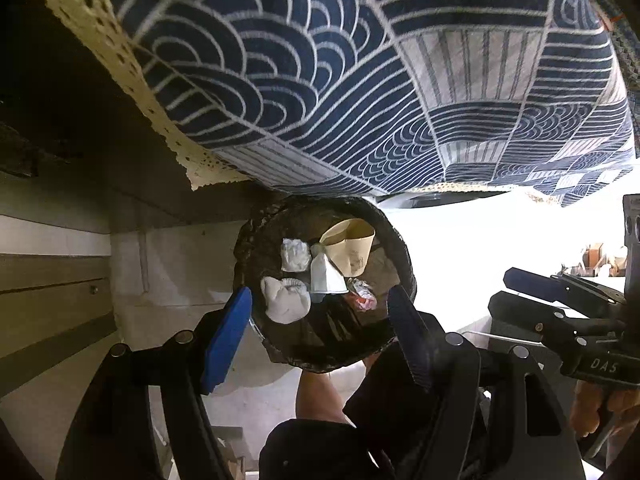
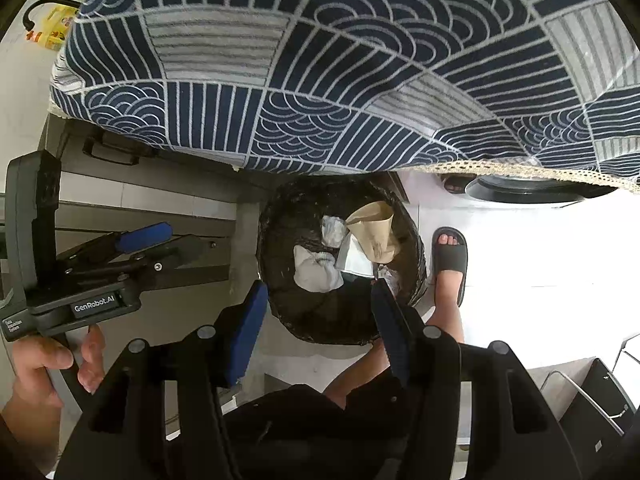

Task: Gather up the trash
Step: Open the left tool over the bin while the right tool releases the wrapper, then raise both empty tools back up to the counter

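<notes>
Hanging over a black bin [image 1: 256, 240], the left gripper [image 1: 320, 320] has its blue fingers [image 1: 228, 332] parted about halfway and empty. The right gripper [image 2: 320, 320] hovers over it too, fingers [image 2: 244, 332] likewise apart with nothing between them. Inside the bin lie a brown paper cup [image 1: 352, 248], crumpled white tissues [image 1: 286, 300] and a red-and-white wrapper [image 1: 362, 298]. A blue patterned cloth [image 1: 360, 80] overhangs it.
</notes>
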### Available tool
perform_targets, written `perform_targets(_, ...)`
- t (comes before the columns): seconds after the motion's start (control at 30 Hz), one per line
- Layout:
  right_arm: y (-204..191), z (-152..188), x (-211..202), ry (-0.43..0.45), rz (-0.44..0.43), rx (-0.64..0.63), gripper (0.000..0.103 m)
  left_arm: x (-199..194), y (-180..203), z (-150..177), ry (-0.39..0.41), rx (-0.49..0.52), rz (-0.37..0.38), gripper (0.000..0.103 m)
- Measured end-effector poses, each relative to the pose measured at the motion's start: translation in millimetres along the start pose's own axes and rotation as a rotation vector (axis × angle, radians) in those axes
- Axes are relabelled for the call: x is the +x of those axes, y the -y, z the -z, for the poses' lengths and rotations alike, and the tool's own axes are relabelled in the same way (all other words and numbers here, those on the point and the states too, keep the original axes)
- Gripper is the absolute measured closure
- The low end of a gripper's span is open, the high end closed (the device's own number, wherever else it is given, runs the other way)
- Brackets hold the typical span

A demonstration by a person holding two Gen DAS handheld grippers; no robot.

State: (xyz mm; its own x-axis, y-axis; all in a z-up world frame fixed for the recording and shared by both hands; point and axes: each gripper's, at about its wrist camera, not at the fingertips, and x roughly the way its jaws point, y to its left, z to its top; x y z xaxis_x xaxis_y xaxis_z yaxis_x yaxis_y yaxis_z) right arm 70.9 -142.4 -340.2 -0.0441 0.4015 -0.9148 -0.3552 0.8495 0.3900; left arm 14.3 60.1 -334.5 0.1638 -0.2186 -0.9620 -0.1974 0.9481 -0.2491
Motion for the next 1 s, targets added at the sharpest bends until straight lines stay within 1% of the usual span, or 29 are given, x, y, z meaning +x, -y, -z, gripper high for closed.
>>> perform_targets(0.17, -3, 0, -19, 0.035, 0.008, -0.007, 0.048, -20, 4, 0, 0.036, 0.003, 0.004, 0.035)
perform_targets(0.43, -12, -1, -62, 0.118, 0.018, -0.023, 0.048, -57, 9, 0, 0.102, 0.009, 0.011, 0.035)
perform_targets(0.53, -16, -2, -81, 0.158, 0.023, -0.035, 0.044, -75, 11, -1, 0.133, 0.012, 0.005, 0.035)
perform_targets(0.73, -26, -9, -123, 0.253, 0.033, -0.059, 0.038, -107, 17, -3, 0.196, 0.023, 0.02, 0.035)
perform_targets(0.8, -29, -11, -134, 0.28, 0.033, -0.069, 0.035, -121, 21, -5, 0.223, 0.037, 0.021, 0.033)
perform_targets(0.83, -31, -13, -141, 0.298, 0.036, -0.075, 0.033, -127, 22, -7, 0.236, 0.042, 0.023, 0.029)
perform_targets(0.87, -32, -14, -146, 0.31, 0.038, -0.08, 0.031, -132, 23, -9, 0.251, 0.044, 0.023, 0.028)
perform_targets(0.97, -38, -19, -165, 0.359, 0.05, -0.1, 0.026, -148, 25, -16, 0.283, 0.047, 0.025, 0.028)
perform_targets(1.0, -39, -21, -170, 0.372, 0.052, -0.106, 0.021, -153, 26, -20, 0.291, 0.051, 0.026, 0.028)
